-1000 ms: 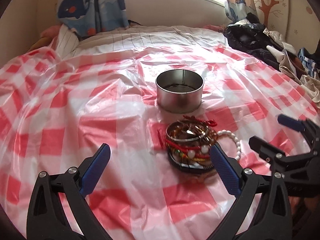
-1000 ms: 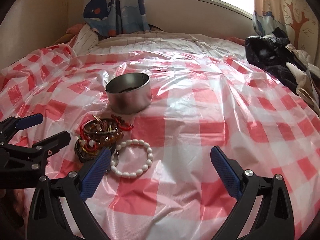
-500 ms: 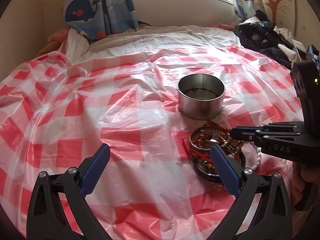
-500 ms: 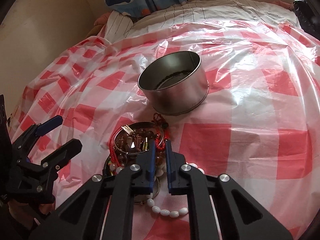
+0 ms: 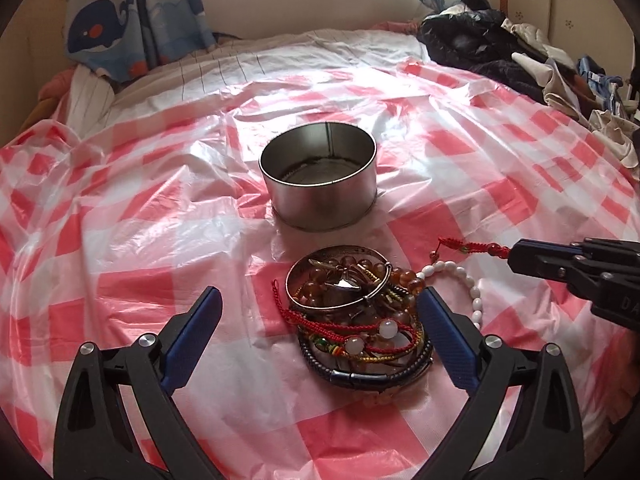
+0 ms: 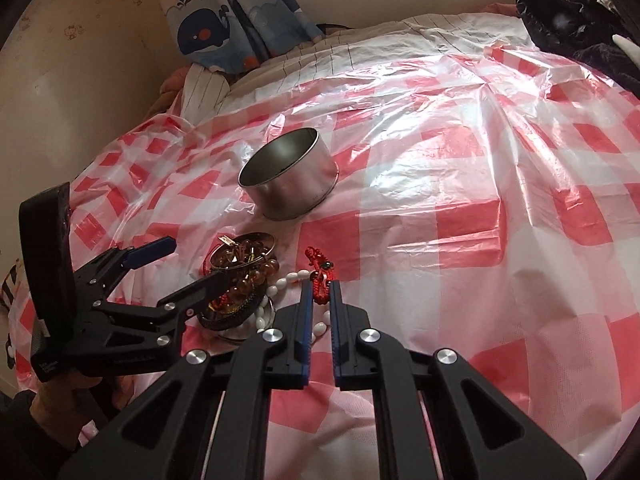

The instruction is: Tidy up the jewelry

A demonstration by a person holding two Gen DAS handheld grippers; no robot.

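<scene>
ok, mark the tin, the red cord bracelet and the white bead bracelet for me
metal tin [image 5: 320,204]: left wrist view, on its outer side wall.
red cord bracelet [image 6: 319,272]: right wrist view, on the knotted cord just ahead of the right gripper's fingertips.
white bead bracelet [image 5: 475,303]: left wrist view, on a bead of its right arc.

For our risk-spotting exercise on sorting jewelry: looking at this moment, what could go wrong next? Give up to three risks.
1. The right gripper is shut on only the end of the red knotted cord, so it may slip out.
2. The white bead bracelet lies right beside that cord and could get dragged along.
3. The metal tin sits on crinkled plastic sheeting and may slide if bumped.
</scene>
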